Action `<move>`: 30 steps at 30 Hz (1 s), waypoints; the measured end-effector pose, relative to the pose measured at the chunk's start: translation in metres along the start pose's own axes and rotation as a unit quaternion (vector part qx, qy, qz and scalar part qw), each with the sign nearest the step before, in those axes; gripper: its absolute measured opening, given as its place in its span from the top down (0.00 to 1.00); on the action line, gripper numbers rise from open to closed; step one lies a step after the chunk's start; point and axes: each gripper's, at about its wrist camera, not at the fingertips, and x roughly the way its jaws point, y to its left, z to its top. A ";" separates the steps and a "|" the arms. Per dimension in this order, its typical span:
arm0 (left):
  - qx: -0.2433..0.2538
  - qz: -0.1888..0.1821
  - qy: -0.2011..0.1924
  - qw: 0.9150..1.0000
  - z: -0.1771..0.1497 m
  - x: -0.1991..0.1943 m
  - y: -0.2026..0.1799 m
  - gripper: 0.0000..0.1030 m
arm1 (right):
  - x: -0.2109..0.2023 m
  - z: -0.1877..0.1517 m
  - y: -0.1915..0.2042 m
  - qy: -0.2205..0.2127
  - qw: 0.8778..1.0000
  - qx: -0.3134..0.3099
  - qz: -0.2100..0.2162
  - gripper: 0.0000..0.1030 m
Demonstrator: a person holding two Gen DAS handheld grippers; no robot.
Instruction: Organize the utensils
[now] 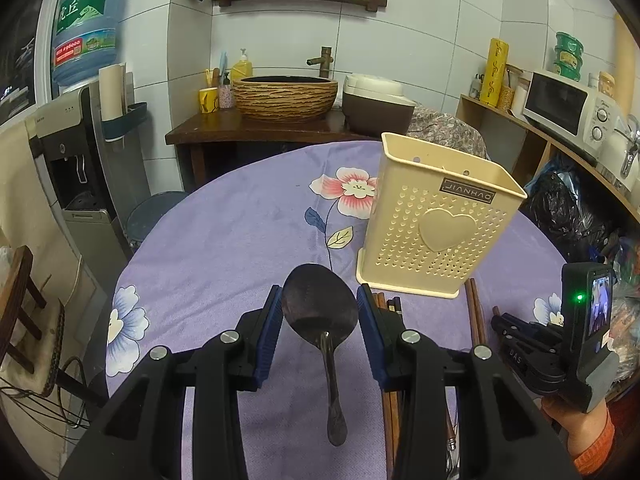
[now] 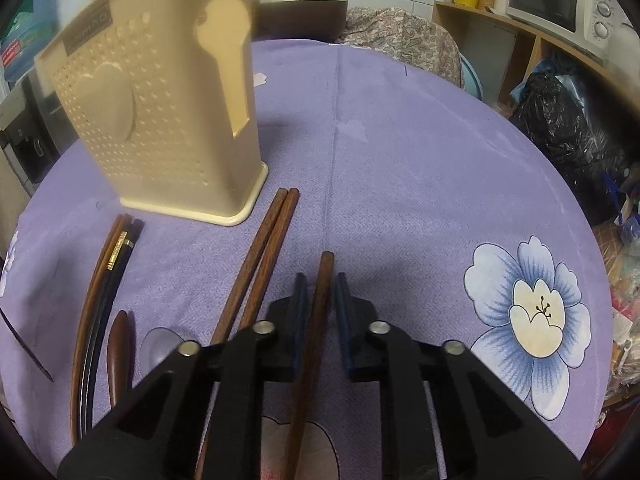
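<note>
A cream perforated utensil holder (image 1: 436, 224) (image 2: 160, 120) stands upright on the purple flowered tablecloth (image 1: 224, 240) (image 2: 400, 152). My left gripper (image 1: 320, 320) is shut on the bowl of a dark metal spoon (image 1: 320, 304), whose handle points back toward the camera. My right gripper (image 2: 323, 296) is shut on a single brown chopstick (image 2: 325, 276) that points toward the far side of the table. A pair of brown chopsticks (image 2: 260, 264) lies to its left, near the holder's base. Dark chopsticks with a gold band (image 2: 116, 256) lie further left. The right gripper's body (image 1: 520, 332) shows low on the right in the left wrist view.
A basin sink (image 1: 286, 96) and a rice cooker (image 1: 376, 108) stand behind the table. A shelf with a microwave (image 1: 568, 104) and a black bag (image 2: 568, 128) are at the right. A water dispenser (image 1: 68, 152) and a wooden chair (image 1: 20, 300) stand at the left. A hand in an orange sleeve (image 1: 584, 436) holds the right gripper.
</note>
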 end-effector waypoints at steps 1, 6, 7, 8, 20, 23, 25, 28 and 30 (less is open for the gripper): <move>0.000 0.000 0.000 1.000 0.000 0.000 0.000 0.63 | 0.000 -0.001 -0.001 0.000 1.000 0.003 0.004 0.91; 0.003 0.000 -0.003 1.000 -0.001 -0.001 -0.002 0.63 | -0.012 0.003 -0.011 -0.009 0.997 0.033 0.068 0.92; 0.004 -0.001 -0.003 1.000 -0.001 -0.001 -0.002 0.63 | -0.018 0.005 -0.013 -0.013 0.996 0.041 0.083 0.92; 0.003 0.000 -0.004 1.000 -0.001 -0.001 -0.002 0.63 | -0.025 0.007 -0.017 -0.018 0.993 0.050 0.102 0.92; -0.017 -0.006 -0.015 1.000 0.002 -0.006 0.012 0.63 | -0.159 0.037 -0.063 -0.179 0.966 0.062 0.178 0.92; -0.018 -0.006 -0.017 1.000 0.002 -0.006 0.013 0.63 | -0.176 0.038 -0.064 -0.194 0.965 0.051 0.170 0.92; -0.019 -0.009 -0.019 1.000 0.002 -0.007 0.013 0.63 | -0.180 0.039 -0.064 -0.199 0.965 0.045 0.164 0.92; -0.017 -0.010 -0.024 1.000 0.004 -0.009 0.014 0.63 | -0.182 0.040 -0.064 -0.199 0.965 0.041 0.165 0.92; -0.016 -0.010 -0.026 0.999 0.005 -0.011 0.015 0.63 | -0.183 0.041 -0.064 -0.203 0.965 0.041 0.164 0.92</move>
